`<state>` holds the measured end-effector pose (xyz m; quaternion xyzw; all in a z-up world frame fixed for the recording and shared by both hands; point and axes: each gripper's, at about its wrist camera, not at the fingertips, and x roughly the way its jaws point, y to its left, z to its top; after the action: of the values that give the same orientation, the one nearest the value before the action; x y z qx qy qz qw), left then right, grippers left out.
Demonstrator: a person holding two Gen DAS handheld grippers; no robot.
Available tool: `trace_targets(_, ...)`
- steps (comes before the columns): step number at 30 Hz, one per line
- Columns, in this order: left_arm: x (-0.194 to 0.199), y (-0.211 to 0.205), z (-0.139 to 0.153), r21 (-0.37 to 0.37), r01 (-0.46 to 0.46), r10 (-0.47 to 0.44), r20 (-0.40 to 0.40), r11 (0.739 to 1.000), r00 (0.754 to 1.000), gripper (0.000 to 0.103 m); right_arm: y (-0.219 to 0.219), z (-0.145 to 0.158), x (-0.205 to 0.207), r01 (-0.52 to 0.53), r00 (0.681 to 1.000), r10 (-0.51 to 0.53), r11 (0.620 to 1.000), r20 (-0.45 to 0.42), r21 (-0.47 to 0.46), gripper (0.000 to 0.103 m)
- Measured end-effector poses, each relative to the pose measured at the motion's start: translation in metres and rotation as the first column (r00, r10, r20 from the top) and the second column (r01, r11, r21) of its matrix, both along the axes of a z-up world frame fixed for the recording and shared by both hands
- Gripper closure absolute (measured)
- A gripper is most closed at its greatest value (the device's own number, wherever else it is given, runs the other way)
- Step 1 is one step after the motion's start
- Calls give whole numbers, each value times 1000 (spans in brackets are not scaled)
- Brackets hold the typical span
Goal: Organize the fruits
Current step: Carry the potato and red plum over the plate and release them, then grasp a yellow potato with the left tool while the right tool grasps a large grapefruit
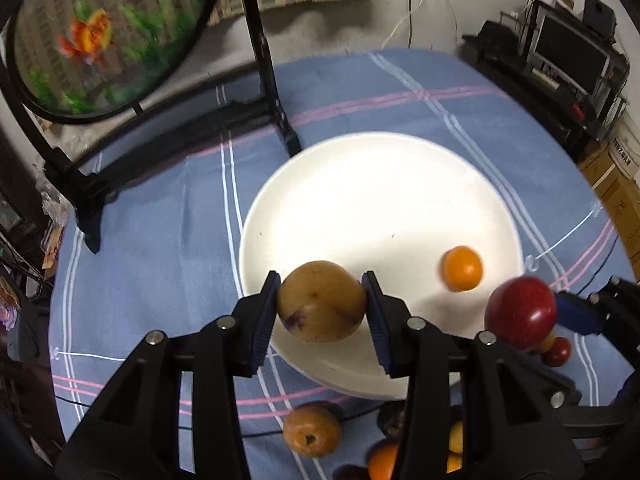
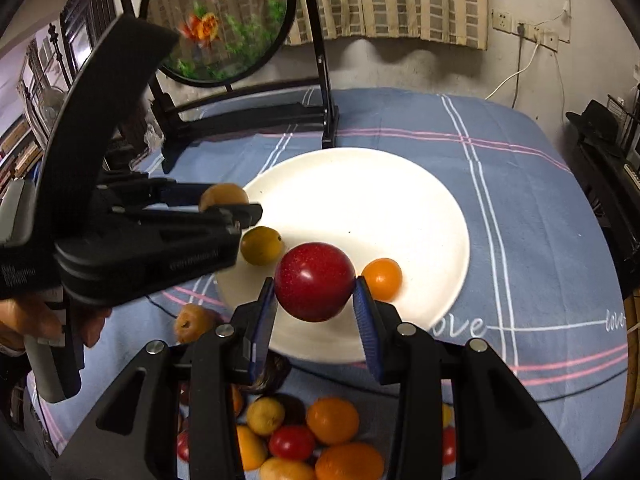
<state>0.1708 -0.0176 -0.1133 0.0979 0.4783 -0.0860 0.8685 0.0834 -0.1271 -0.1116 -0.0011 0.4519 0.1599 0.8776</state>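
My left gripper (image 1: 321, 307) is shut on a tan-brown round fruit (image 1: 321, 301) and holds it over the near rim of the white plate (image 1: 360, 184). It shows at the left of the right wrist view (image 2: 224, 204), fruit (image 2: 222, 195) in its jaws. My right gripper (image 2: 315, 294) is shut on a red apple (image 2: 315, 280) above the plate's near part (image 2: 400, 200); the apple also shows in the left wrist view (image 1: 521, 313). A small orange fruit (image 2: 382, 279) and a yellow fruit (image 2: 261, 245) lie on the plate.
A pile of orange, yellow and red fruits (image 2: 332, 420) lies on the blue checked tablecloth (image 2: 520, 184) in front of the plate. A brown fruit (image 2: 193, 322) lies left of it. A round fish picture on a black stand (image 2: 220, 20) is at the back left.
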Motion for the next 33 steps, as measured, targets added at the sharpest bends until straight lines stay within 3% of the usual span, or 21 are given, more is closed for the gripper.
trace_targets(8, 26, 4, -17, 9, -10, 10, -19, 1000, 1000, 60, 7, -25, 33, -18, 999, 16, 998, -41, -57, 63)
trace_targets(10, 32, 3, -21, 16, -13, 13, -22, 1000, 1000, 49, 12, -29, 37, -28, 999, 24, 995, -47, -99, 60)
trace_targets(11, 33, 4, -21, 26, -26, 26, -8, 999, 1000, 34, 12, -29, 37, -34, 999, 30, 994, -41, -104, 51)
trace_targets(12, 32, 4, -19, 28, -34, 34, 8, 999, 999, 31, 11, -27, 36, -26, 1000, 24, 994, -20, -110, 37)
trace_targets(17, 31, 5, -13, 19, -37, 37, 22, 999, 999, 31, 6, -12, 29, -34, 998, 39, 995, 46, -95, 37)
trace_targets(28, -14, 13, 28, -7, -33, 34, 86, 999, 996, 27, -32, 31, -31, 7, 997, -3, 999, 74, -51, 36)
trace_targets(33, -62, 35, 41, -23, -42, 44, 117, 999, 992, 20, -59, 18, -84, 30, 999, -29, 998, 14, -58, 36)
